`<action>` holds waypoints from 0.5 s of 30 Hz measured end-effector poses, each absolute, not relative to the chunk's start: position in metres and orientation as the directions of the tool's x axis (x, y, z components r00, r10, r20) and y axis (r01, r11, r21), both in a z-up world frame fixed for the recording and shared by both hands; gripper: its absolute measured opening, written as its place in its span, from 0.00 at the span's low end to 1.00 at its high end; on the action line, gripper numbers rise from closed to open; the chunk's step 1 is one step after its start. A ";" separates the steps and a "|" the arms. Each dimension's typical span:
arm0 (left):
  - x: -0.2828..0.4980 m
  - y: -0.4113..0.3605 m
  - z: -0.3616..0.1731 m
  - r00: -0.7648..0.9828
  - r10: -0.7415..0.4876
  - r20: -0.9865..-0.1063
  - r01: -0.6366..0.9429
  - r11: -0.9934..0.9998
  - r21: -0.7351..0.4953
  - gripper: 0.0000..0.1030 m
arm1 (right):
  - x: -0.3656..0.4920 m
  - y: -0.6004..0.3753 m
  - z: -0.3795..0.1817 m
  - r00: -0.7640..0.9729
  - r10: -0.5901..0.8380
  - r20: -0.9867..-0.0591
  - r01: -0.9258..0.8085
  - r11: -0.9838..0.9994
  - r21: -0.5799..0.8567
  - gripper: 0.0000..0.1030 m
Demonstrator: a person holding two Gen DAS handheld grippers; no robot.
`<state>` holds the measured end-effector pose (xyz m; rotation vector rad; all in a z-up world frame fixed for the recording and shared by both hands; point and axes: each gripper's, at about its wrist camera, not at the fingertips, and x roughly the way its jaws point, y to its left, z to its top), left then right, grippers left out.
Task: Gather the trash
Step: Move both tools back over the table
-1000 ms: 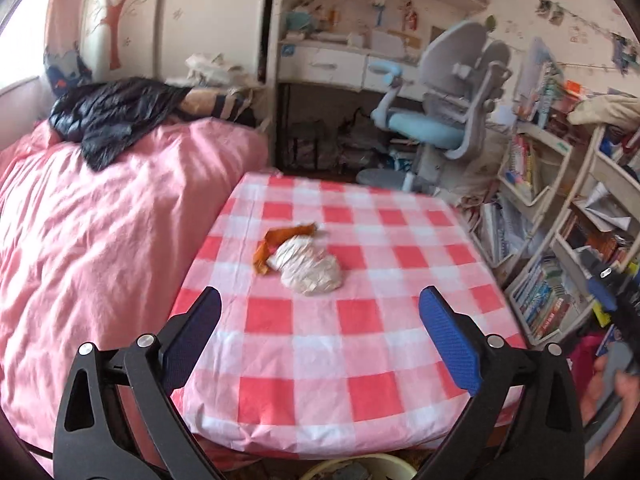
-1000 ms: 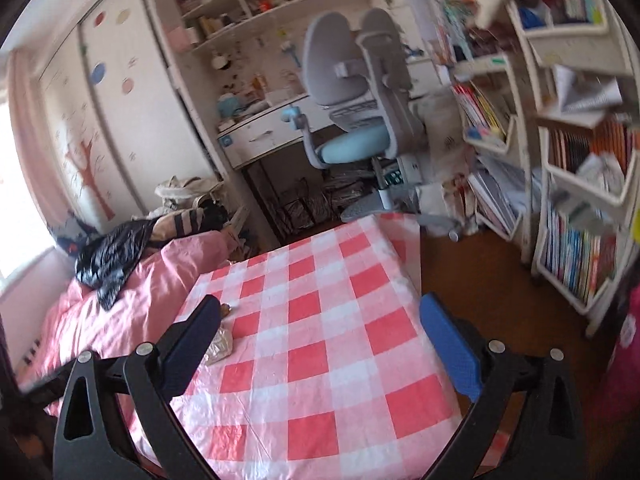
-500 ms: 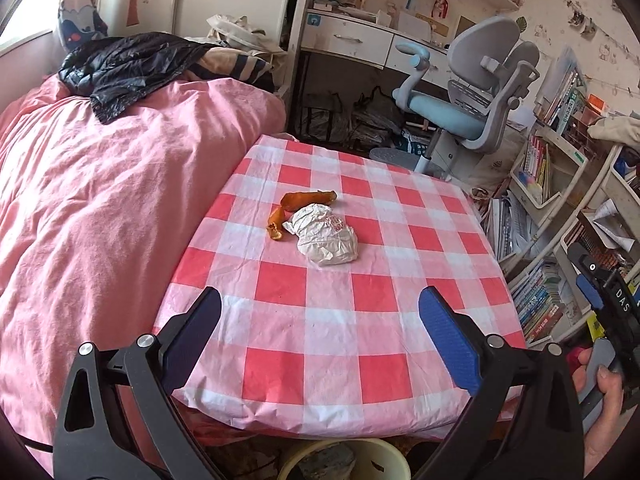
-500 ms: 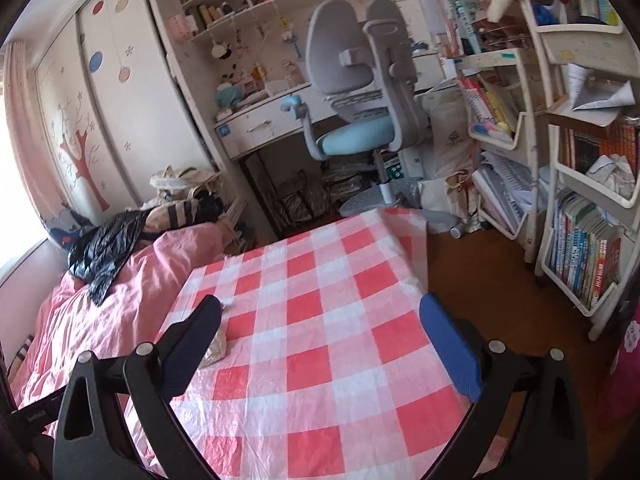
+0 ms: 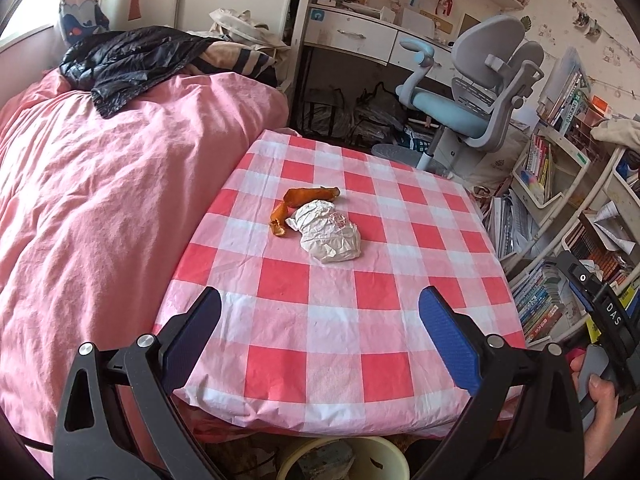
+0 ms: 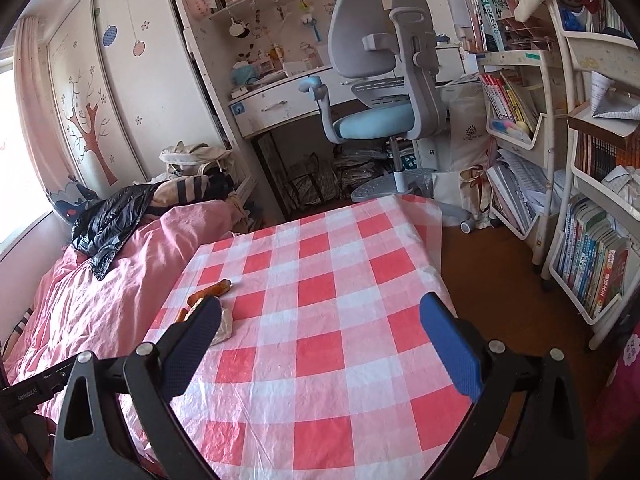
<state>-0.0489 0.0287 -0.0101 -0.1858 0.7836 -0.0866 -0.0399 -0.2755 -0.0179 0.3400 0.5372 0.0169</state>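
The left gripper (image 5: pixel 318 328) hung wide open and empty over the table's near edge, the right gripper (image 6: pixel 320 326) likewise. The crumpled paper wrapper (image 5: pixel 330 234) lay at twelve o'clock, touching an orange peel (image 5: pixel 298 204) at its eleven. A good grab would probably straddle the wrapper's middle, then drop it in the bin (image 5: pixel 384 460) below the edge.

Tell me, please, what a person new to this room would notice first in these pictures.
The red and white checked tablecloth fills the middle, and on it lie a crumpled white paper wrapper and an orange peel, touching each other. To the left spreads a pink bed cover with a black jacket on top. Both open claws, left and right, hover empty over the table.
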 end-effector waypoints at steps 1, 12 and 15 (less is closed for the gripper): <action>-0.049 0.029 -0.011 0.705 -0.148 -0.693 0.010 0.980 -0.199 0.93 | -0.040 -0.276 -0.018 0.860 0.105 -0.499 0.072 0.944 0.322 0.93; -0.051 0.024 -0.010 0.699 -0.168 -0.695 0.039 0.980 -0.197 0.93 | -0.038 -0.269 -0.022 0.852 0.104 -0.513 0.061 0.953 0.296 0.93; -0.051 0.023 -0.010 0.699 -0.170 -0.695 0.041 0.979 -0.197 0.93 | -0.037 -0.266 -0.021 0.850 0.105 -0.516 0.057 0.956 0.288 0.93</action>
